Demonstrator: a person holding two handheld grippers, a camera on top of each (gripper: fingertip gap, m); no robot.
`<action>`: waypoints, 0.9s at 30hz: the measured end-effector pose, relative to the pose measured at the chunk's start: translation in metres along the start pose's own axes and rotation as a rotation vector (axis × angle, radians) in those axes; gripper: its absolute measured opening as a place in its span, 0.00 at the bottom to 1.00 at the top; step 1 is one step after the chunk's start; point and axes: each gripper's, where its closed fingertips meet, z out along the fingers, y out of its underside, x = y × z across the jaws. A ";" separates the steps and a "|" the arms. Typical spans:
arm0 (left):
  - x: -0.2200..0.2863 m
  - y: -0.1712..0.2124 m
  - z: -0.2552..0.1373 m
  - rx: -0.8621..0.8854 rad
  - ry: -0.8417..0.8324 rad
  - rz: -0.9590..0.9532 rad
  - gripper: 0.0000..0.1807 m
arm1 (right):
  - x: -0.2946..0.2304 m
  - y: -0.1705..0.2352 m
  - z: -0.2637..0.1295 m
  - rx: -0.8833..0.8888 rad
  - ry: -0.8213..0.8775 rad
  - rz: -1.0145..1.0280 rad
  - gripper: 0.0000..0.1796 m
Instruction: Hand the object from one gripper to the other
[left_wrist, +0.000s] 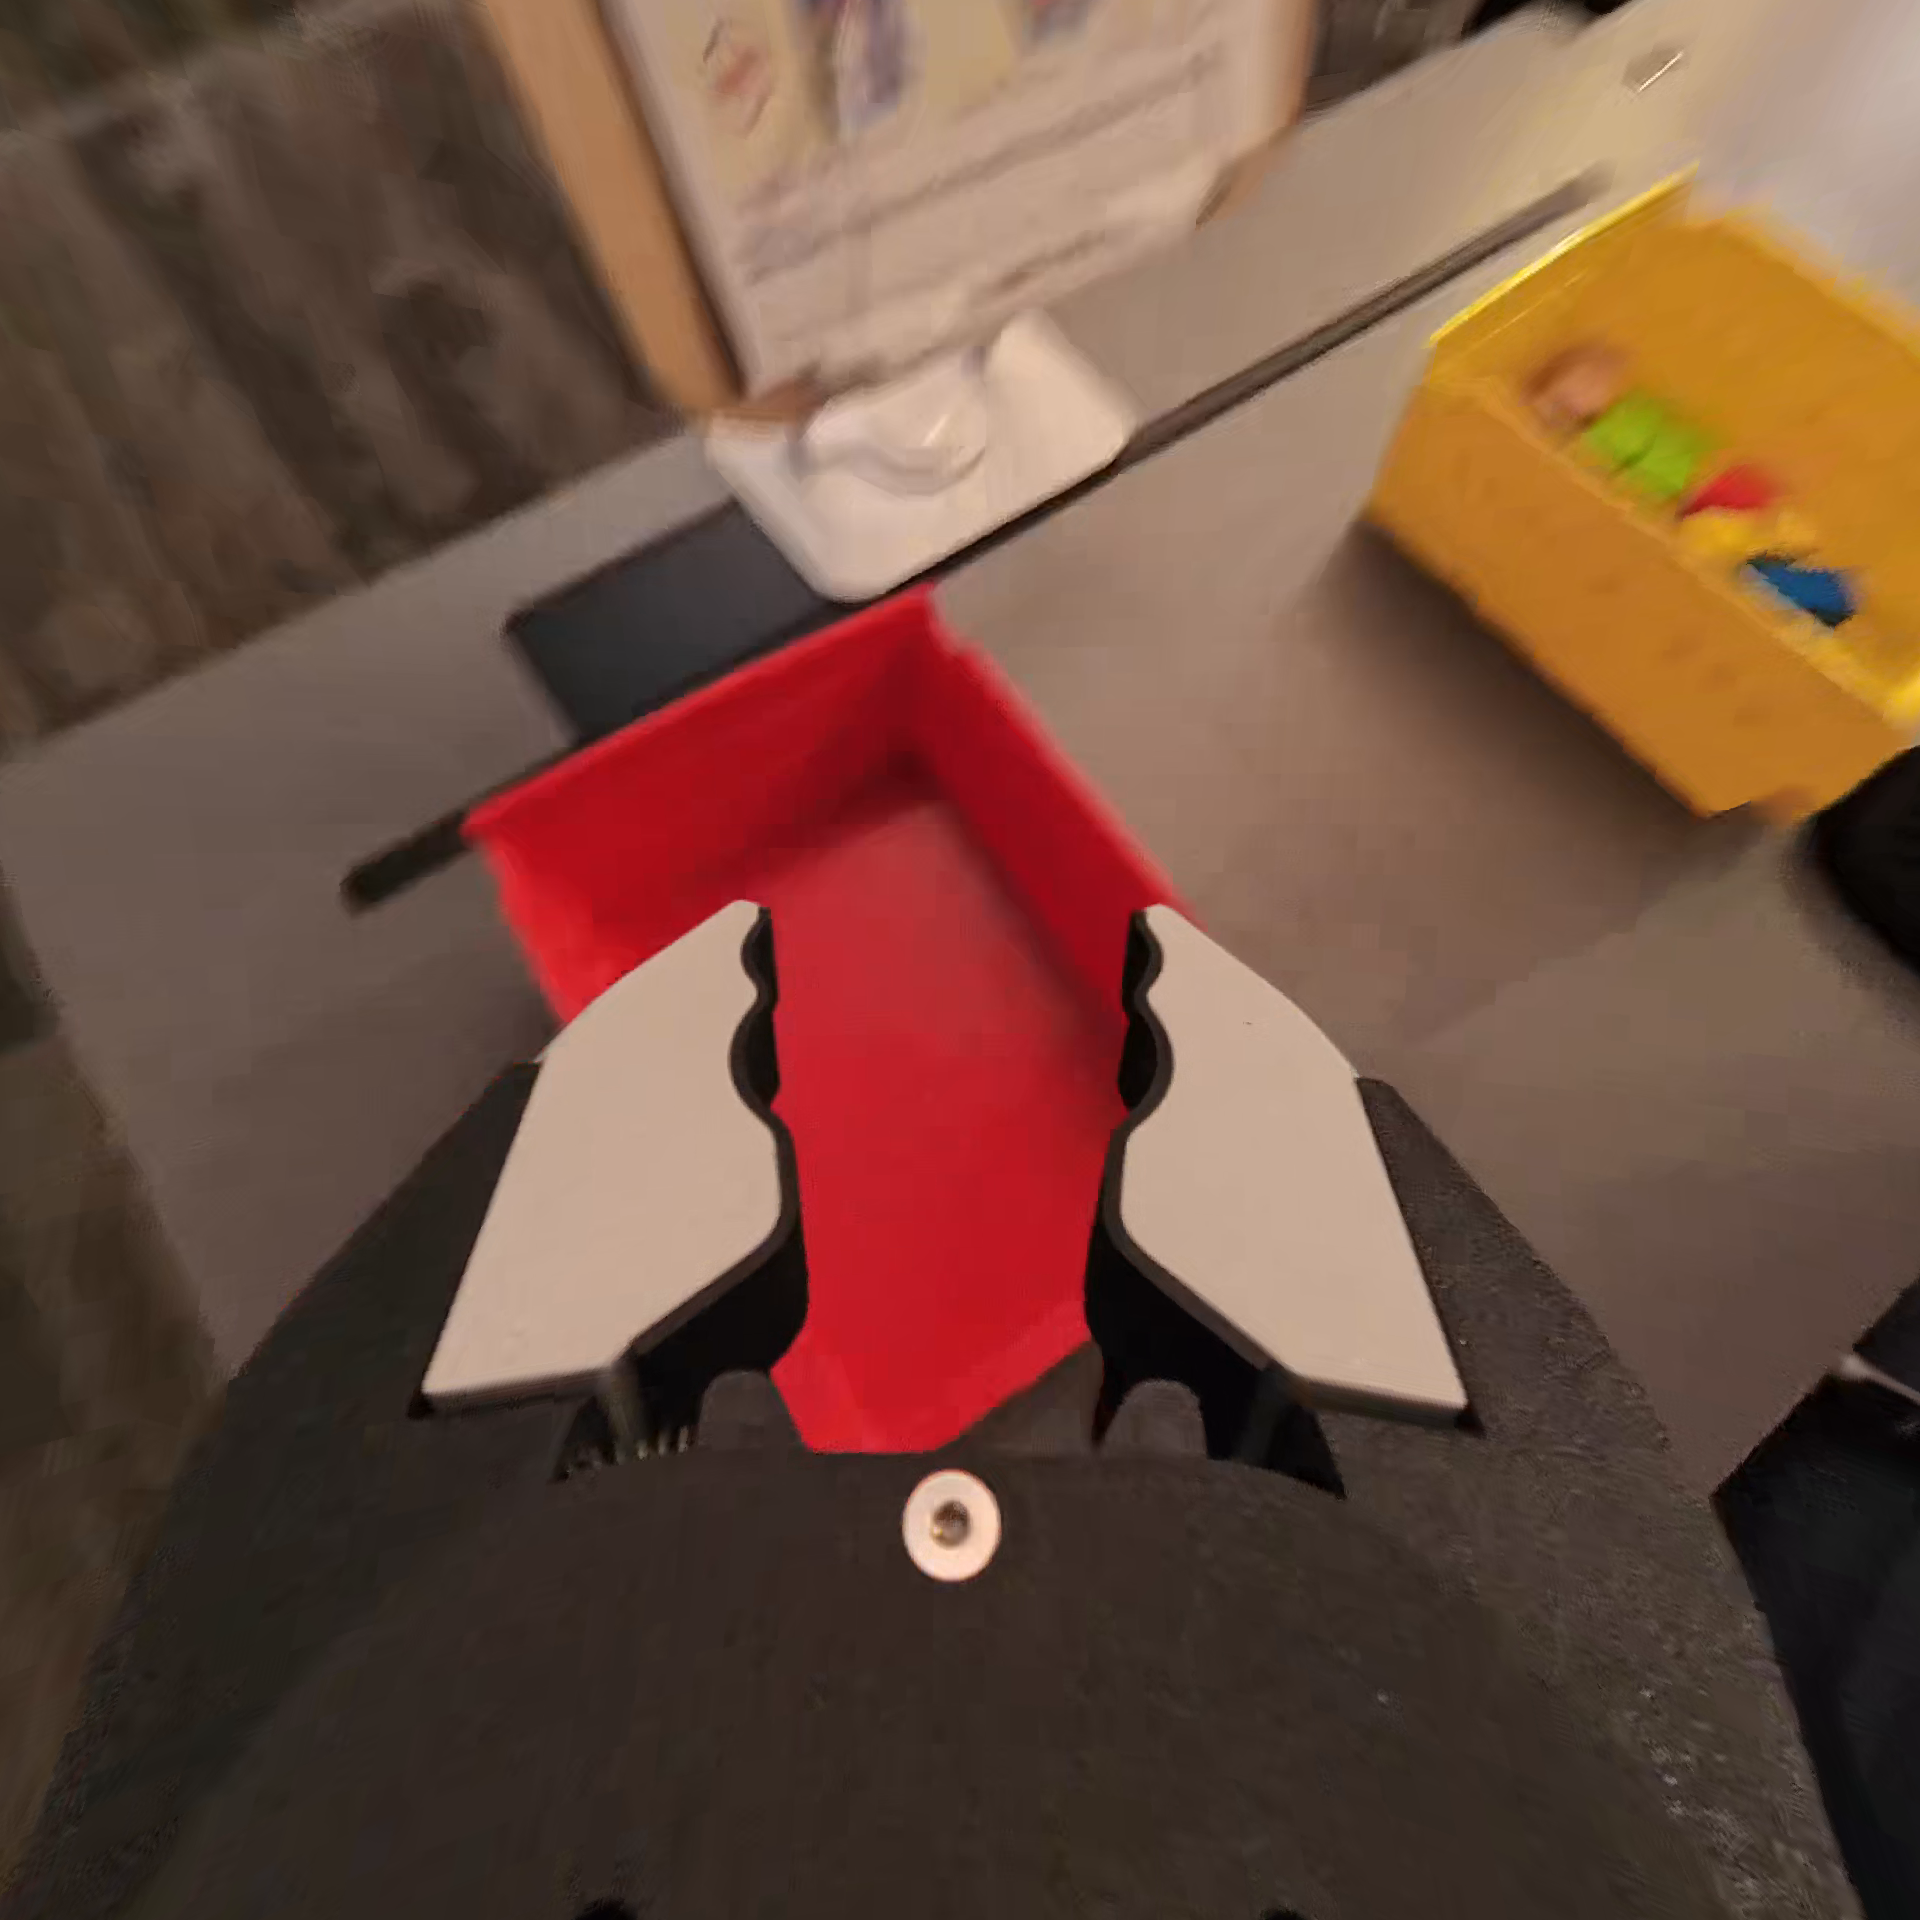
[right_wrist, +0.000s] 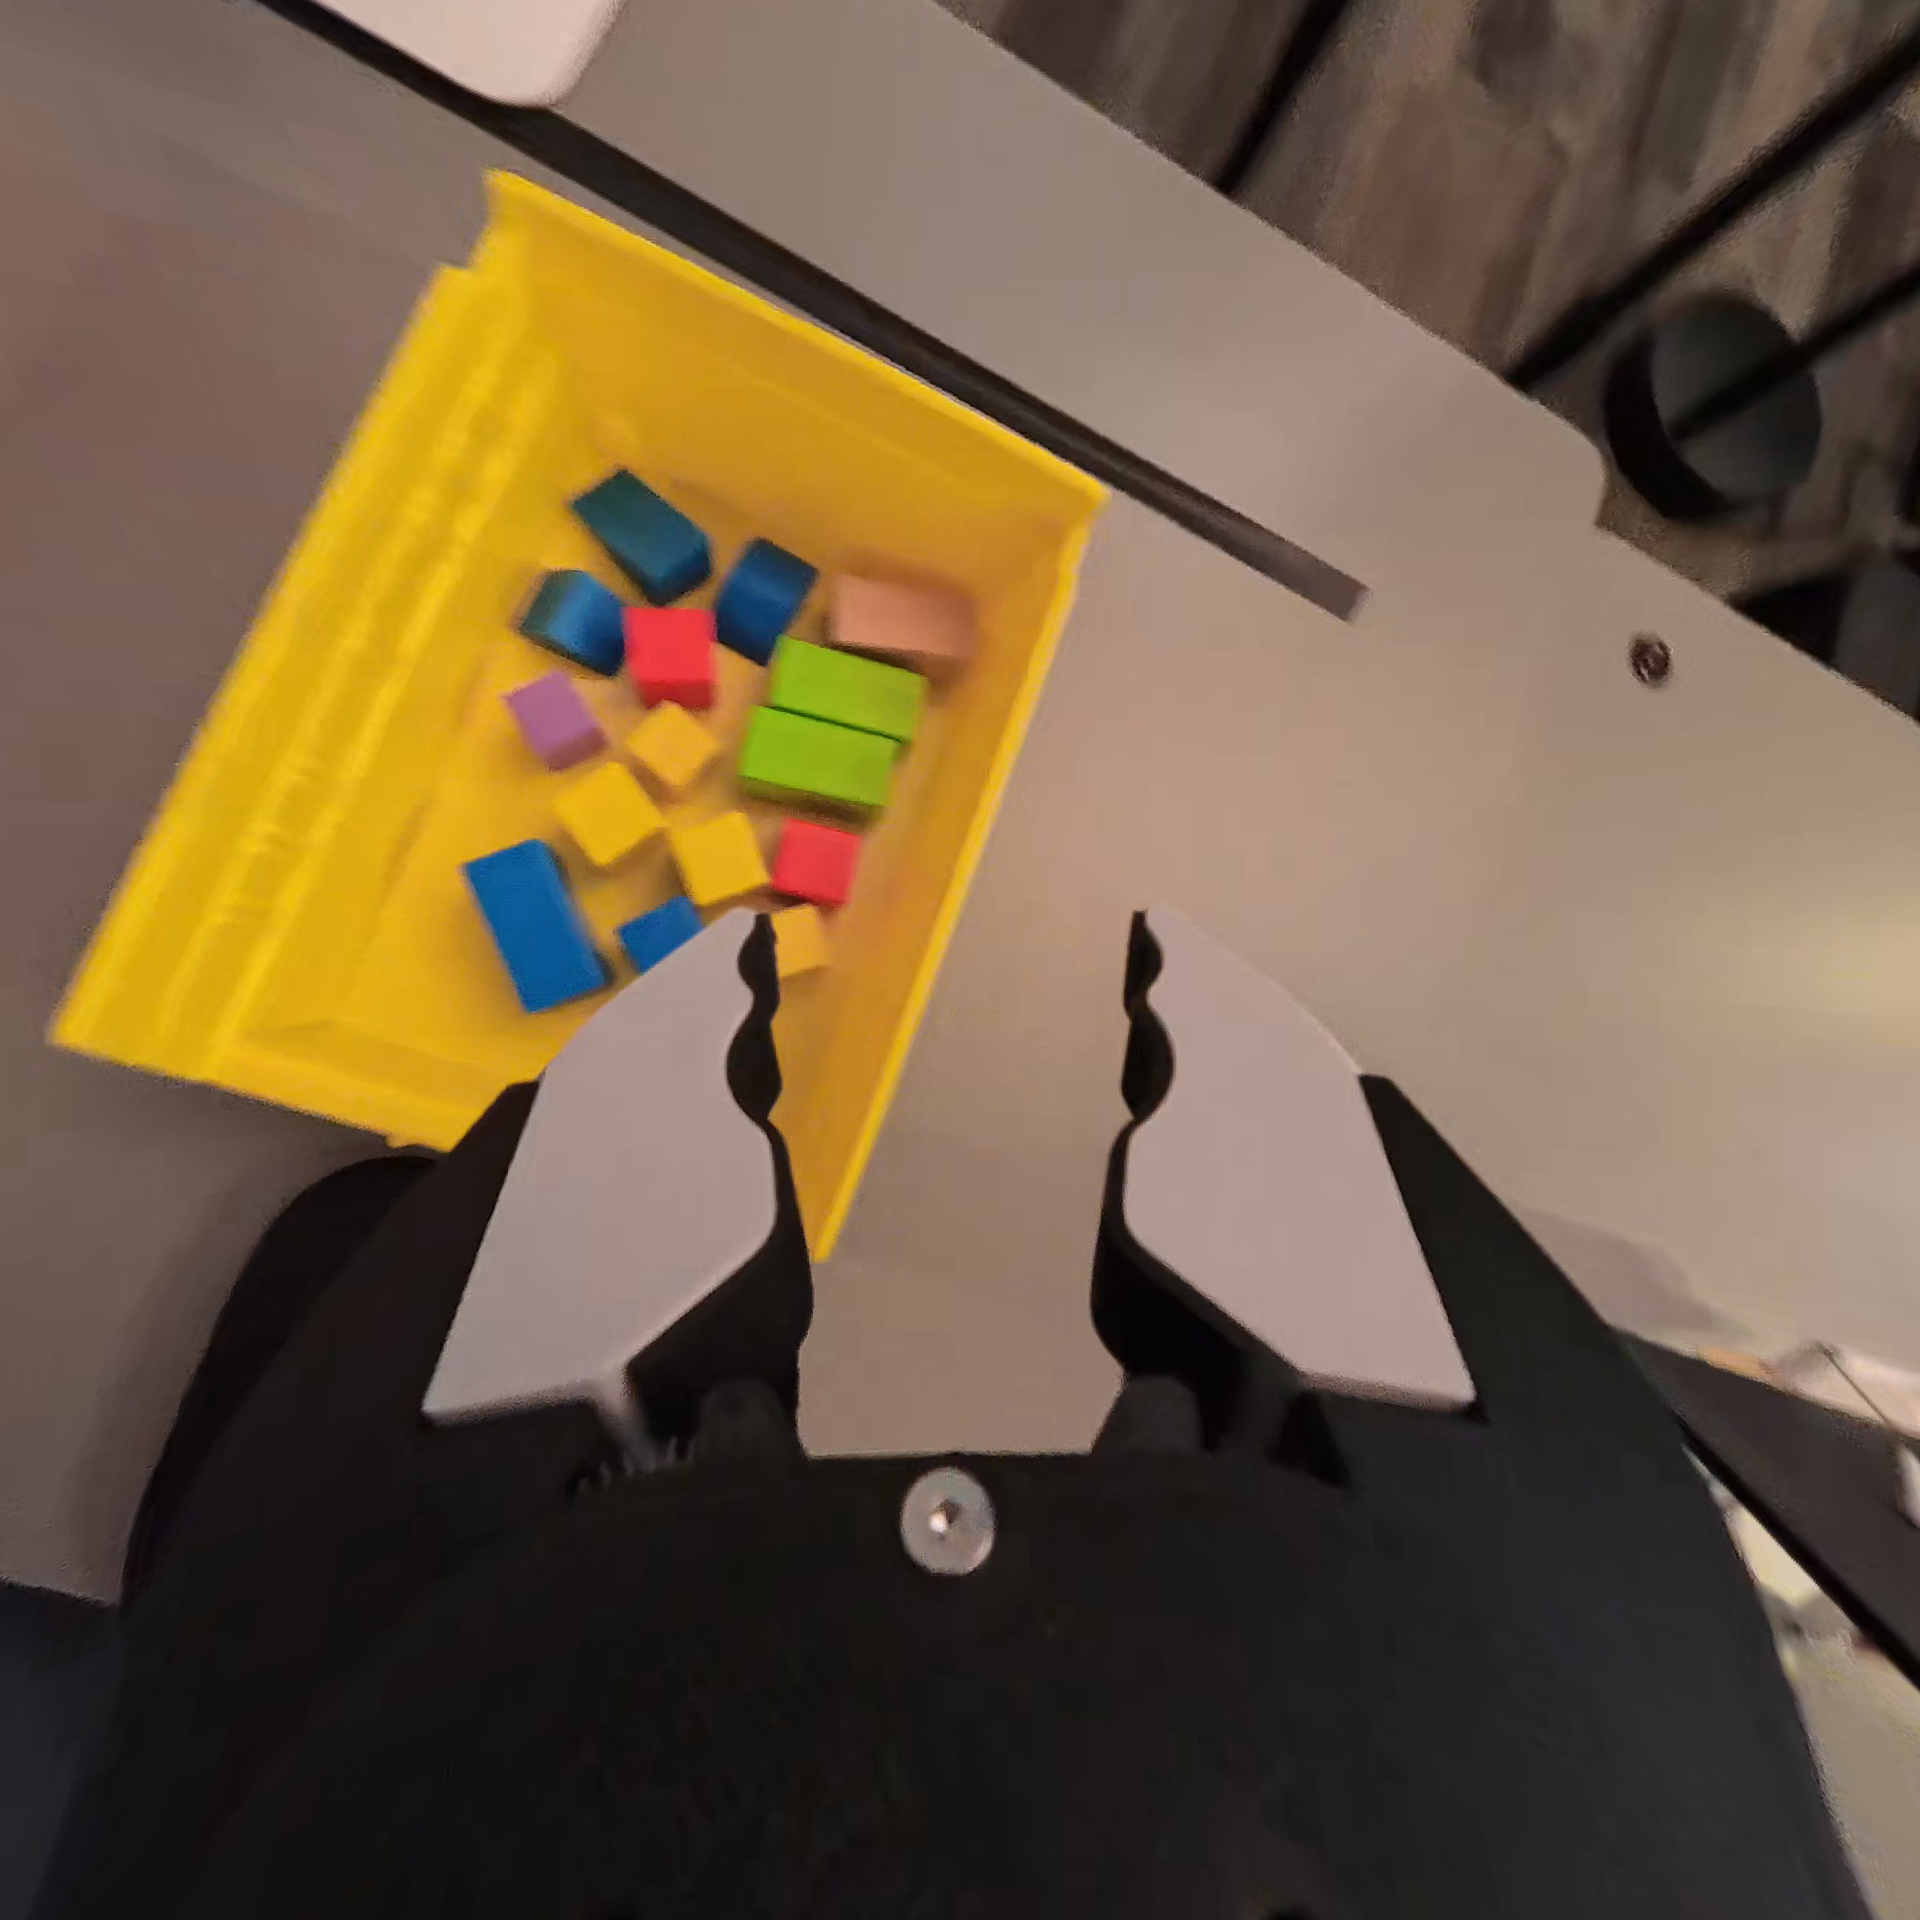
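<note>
My right gripper (right_wrist: 951, 925) hangs wide and empty above the yellow bin (right_wrist: 665, 343); I should centre over one block (right_wrist: 816, 860) before closing.

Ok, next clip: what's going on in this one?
A person holds a two-finger tool in each hand over a grey table. Both are open and empty, so no handover has begun. The left tool hangs over an empty red bin. The right tool hangs at the near corner of a yellow bin holding small coloured blocks, blue, red, green, yellow, purple and tan. Nothing has been picked up yet.
</note>
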 end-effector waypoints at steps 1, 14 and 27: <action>-0.019 0.019 -0.001 -0.078 -0.043 -0.030 0.36 | 0.013 0.004 0.006 -0.032 0.020 0.018 0.36; -0.086 0.141 0.037 -0.300 -0.017 -0.423 0.38 | -0.013 0.071 0.129 -0.375 -0.166 0.203 0.20; -0.075 0.201 0.076 -0.606 -0.060 -0.326 0.11 | -0.019 0.094 0.138 -0.536 -0.158 0.201 0.04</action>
